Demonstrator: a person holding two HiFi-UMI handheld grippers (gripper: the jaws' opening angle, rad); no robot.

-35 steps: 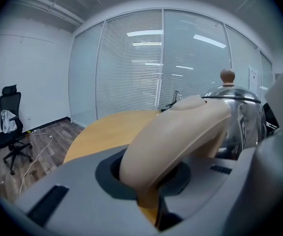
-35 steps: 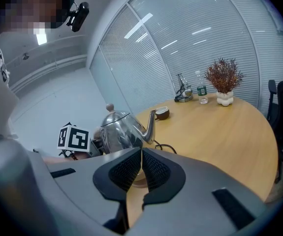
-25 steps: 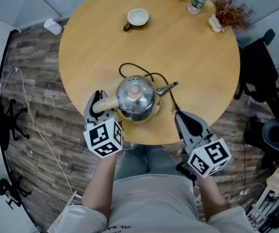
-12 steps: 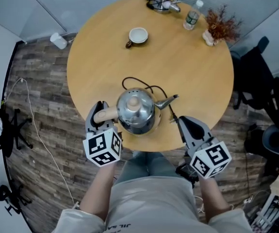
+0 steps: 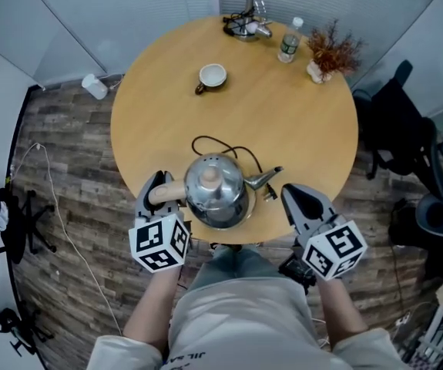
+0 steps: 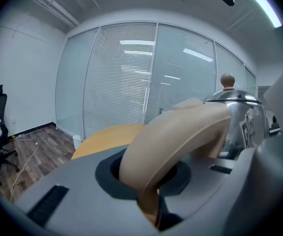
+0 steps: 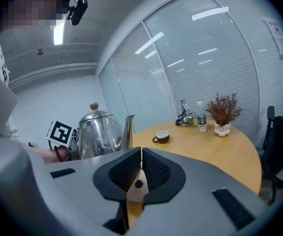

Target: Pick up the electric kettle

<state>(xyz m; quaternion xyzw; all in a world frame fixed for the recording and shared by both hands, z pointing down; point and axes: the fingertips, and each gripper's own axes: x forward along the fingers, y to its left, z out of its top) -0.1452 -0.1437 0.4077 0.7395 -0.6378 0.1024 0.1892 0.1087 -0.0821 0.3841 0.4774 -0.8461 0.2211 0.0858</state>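
The steel electric kettle (image 5: 216, 190) with a tan knob hangs over the near edge of the round wooden table (image 5: 290, 122), spout pointing right. My left gripper (image 5: 158, 196) is shut on its tan handle (image 5: 167, 192). In the left gripper view the handle (image 6: 180, 136) fills the gap between the jaws, with the kettle body (image 6: 239, 122) at the right. Its black cord (image 5: 223, 146) loops on the table behind it. My right gripper (image 5: 300, 200) hovers right of the spout, shut on nothing (image 7: 140, 167). From there the kettle (image 7: 99, 134) shows at the left.
On the far half of the table stand a coffee cup (image 5: 212, 76), a water bottle (image 5: 288, 39), a dried plant in a white pot (image 5: 325, 54) and a metal object (image 5: 248, 23). Office chairs (image 5: 414, 145) stand to the right, and a white cable lies on the floor at the left.
Both grippers and the kettle have risen, and the table looks smaller and farther away. The kettle now overlaps the table's near edge. Neither grip has altered.
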